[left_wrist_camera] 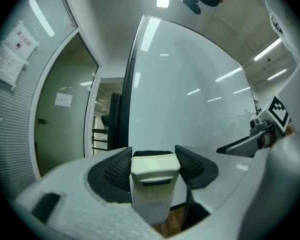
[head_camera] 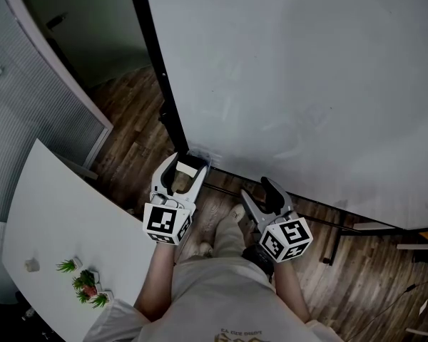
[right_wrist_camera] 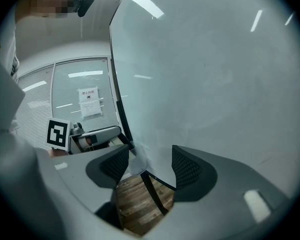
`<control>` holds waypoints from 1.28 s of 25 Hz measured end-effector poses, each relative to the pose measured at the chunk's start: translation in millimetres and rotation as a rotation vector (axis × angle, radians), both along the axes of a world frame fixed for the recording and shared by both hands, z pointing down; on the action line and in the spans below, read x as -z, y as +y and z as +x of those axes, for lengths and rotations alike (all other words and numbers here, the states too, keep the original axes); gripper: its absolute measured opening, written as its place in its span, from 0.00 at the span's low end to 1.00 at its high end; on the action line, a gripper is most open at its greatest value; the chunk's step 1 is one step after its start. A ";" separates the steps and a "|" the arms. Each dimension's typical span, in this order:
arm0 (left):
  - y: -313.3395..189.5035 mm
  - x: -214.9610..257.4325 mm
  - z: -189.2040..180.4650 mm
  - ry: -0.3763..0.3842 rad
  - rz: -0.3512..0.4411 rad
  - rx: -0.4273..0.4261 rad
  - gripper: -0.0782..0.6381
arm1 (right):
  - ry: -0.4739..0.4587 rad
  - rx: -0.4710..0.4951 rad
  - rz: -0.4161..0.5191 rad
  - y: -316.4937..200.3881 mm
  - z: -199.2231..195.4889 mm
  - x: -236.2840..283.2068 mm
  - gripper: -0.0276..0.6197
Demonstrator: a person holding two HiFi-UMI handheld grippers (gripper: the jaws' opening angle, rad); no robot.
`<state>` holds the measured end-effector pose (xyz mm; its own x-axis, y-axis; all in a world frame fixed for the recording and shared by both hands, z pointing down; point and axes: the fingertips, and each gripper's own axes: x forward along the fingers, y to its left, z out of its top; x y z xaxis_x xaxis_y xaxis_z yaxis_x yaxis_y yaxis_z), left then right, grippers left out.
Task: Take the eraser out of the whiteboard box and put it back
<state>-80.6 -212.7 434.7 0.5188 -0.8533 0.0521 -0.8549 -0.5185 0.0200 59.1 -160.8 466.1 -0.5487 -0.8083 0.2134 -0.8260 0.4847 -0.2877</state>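
A cream-white eraser (left_wrist_camera: 154, 184) stands upright between the pads of my left gripper (left_wrist_camera: 153, 160), which is shut on it. In the head view the left gripper (head_camera: 188, 164) holds the eraser (head_camera: 185, 170) just in front of the small clear whiteboard box (head_camera: 202, 157) at the board's lower left corner. My right gripper (head_camera: 259, 191) hangs a little to the right, near the board's bottom edge, open. Nothing lies between its jaws in the right gripper view (right_wrist_camera: 147, 165), where the clear box (right_wrist_camera: 135, 163) shows beyond them.
The big whiteboard (head_camera: 292, 84) on a black frame (head_camera: 160, 84) fills the front. A white table (head_camera: 64, 226) with small green plants (head_camera: 85, 283) lies at the left. Wooden floor (head_camera: 135, 127) and a glass partition with blinds (head_camera: 28, 120) lie beyond it.
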 end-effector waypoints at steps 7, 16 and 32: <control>-4.8 -8.7 1.2 -0.005 -0.017 -0.005 0.48 | 0.001 0.008 -0.012 -3.4 -2.1 -3.7 0.46; -9.9 -20.2 5.0 -0.019 -0.044 -0.006 0.48 | 0.001 0.015 -0.019 -7.7 1.7 -6.2 0.46; -16.4 -38.8 8.0 -0.029 -0.079 -0.005 0.48 | -0.002 0.023 -0.031 -10.4 6.3 -11.7 0.46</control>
